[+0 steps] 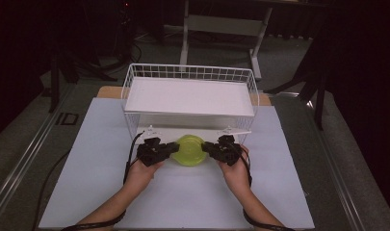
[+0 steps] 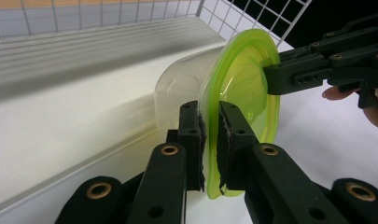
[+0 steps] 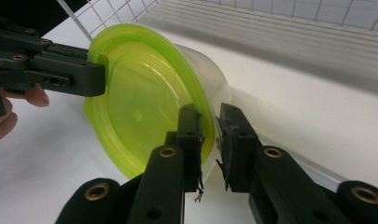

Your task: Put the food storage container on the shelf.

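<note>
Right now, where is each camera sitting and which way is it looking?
High view: above the table, looking forward and down at the wire basket; forearms, both claws.
Left gripper view: on the left claw, facing the green lid.
Right gripper view: on the right claw, facing it too.
Shared: the lid, each other's claw.

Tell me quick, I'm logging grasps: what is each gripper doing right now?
Left gripper: closed on the green lid's rim.
Right gripper: closed on the same lid's opposite rim.

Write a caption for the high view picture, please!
Two grippers pinch a green-lidded container by its rim before a white wire rack.
</note>
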The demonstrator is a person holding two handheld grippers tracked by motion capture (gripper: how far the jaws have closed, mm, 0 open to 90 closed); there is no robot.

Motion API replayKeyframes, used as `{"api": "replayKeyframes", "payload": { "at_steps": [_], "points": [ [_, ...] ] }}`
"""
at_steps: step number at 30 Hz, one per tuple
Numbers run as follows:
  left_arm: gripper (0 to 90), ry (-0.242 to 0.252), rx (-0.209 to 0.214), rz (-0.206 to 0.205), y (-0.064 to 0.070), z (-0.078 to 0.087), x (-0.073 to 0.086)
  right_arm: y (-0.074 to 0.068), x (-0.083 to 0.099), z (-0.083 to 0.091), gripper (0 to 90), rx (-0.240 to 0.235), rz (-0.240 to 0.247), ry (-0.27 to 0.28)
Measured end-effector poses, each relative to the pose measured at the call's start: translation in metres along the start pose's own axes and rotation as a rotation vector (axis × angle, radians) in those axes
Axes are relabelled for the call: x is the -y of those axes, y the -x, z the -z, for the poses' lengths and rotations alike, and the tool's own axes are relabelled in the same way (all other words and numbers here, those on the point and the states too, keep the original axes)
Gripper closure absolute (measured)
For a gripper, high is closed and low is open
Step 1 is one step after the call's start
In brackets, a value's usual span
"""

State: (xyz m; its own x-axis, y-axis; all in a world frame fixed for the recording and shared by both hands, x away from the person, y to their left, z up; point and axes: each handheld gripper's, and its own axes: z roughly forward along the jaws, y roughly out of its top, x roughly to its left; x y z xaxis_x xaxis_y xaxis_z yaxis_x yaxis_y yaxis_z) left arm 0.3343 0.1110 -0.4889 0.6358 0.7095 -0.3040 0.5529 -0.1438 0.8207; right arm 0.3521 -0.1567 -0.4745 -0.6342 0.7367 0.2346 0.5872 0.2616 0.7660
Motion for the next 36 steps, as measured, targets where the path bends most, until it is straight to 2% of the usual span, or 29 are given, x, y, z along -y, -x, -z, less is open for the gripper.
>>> {"api": "replayKeyframes", "payload": {
  "at_steps": [12,16,20,24,26,30,31,36],
  "points": [
    [81.9,0.009,-0.014,0.01,-0.012,-0.015,-0.003,0.006,-0.008,-0.011,79.0,0.051,0.042,0.006],
    [81.6,0.015,-0.003,0.04,-0.019,-0.02,-0.004,0.008,-0.01,-0.016,78.9,0.08,0.052,0.015],
    [81.1,0.029,0.01,0.054,-0.024,-0.022,-0.007,0.011,-0.013,-0.017,78.9,0.069,0.036,0.037],
    [79.1,0.039,0.002,0.04,-0.027,-0.025,-0.006,0.012,-0.015,-0.019,77.6,0.073,0.039,0.056],
    [76.6,0.039,-0.008,0.035,-0.028,-0.026,-0.005,0.011,-0.016,-0.021,76.2,0.09,0.044,0.067],
    [73.9,0.055,-0.016,0.048,-0.03,-0.027,-0.005,0.014,-0.015,-0.026,74.2,0.105,0.031,0.092],
    [73.0,0.061,-0.032,0.046,-0.031,-0.028,-0.005,0.015,-0.015,-0.026,72.9,0.106,0.023,0.097],
    [68.5,0.079,-0.053,0.062,-0.033,-0.031,-0.007,0.014,-0.013,-0.032,65.5,0.158,0.037,0.116]
  ]
}}
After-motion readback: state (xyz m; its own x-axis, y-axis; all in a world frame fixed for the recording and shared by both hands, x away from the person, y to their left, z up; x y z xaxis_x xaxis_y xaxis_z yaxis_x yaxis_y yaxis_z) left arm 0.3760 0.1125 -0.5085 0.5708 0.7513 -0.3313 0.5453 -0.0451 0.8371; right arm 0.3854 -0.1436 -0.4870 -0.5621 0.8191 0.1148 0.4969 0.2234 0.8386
